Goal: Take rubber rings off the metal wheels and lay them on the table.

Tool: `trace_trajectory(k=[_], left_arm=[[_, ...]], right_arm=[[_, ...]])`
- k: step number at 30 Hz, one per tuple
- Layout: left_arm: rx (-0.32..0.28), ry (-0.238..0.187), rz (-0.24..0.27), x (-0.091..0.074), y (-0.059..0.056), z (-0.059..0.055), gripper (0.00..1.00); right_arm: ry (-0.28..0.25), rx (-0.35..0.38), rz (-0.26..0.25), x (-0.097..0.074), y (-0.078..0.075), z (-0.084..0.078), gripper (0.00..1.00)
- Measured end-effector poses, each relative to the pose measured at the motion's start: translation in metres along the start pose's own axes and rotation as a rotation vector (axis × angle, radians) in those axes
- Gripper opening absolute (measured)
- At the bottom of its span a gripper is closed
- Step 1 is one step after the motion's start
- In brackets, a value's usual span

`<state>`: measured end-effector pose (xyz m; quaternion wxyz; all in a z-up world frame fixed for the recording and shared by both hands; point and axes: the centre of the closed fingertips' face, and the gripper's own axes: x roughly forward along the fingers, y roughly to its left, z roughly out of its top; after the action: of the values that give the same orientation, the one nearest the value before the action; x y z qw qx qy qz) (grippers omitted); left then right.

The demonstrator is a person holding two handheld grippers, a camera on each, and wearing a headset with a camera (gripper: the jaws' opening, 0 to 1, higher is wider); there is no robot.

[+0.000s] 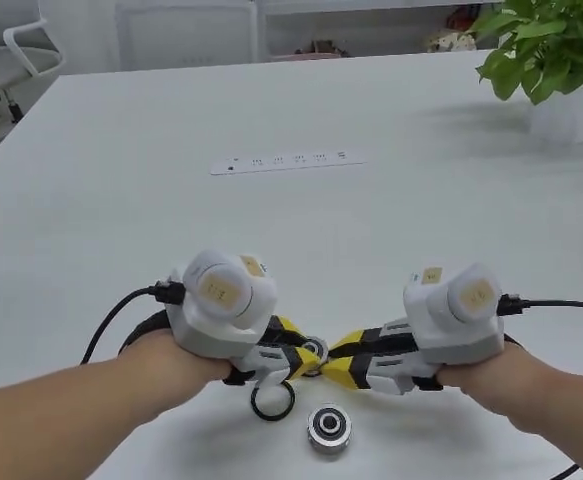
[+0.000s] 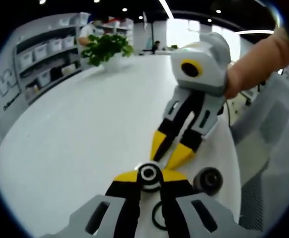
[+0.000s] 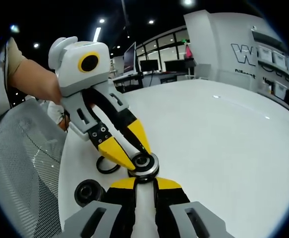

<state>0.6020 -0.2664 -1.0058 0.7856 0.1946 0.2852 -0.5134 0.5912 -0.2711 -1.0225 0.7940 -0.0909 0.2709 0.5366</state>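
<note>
Metal wheel (image 3: pixel 144 163) is being clamped by fingers of left gripper (image 3: pixel 136 154); right gripper (image 2: pixel 167 156) fingers narrow, hold untellable; shallow bite could slip off its rim.

Two metal wheels (image 1: pixel 312 350) (image 1: pixel 329 427), one loose rubber ring (image 1: pixel 272 401), two claws (image 1: pixel 304 356) (image 1: pixel 331 362), one power strip (image 1: pixel 289 161) and one potted plant (image 1: pixel 546 45).

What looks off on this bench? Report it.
Nothing stands out. One rubber ring lies flat on the table, and a metal wheel rests beside it without touching it. The left tongs and right tongs meet at a second wheel. No spill or damage shows.
</note>
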Motion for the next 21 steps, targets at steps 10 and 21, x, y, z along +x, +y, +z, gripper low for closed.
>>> trace_trajectory(k=[10,21], left_arm=[[0.008,-0.007,0.025,-0.0016,0.0007,0.0007,0.14],[0.021,-0.004,0.05,-0.0038,-0.003,-0.0005,0.13]], right_arm=[[-0.009,0.089,-0.022,-0.0013,-0.004,-0.002,0.0],[-0.078,0.296,-0.026,-0.0069,-0.0076,-0.0007,0.0]])
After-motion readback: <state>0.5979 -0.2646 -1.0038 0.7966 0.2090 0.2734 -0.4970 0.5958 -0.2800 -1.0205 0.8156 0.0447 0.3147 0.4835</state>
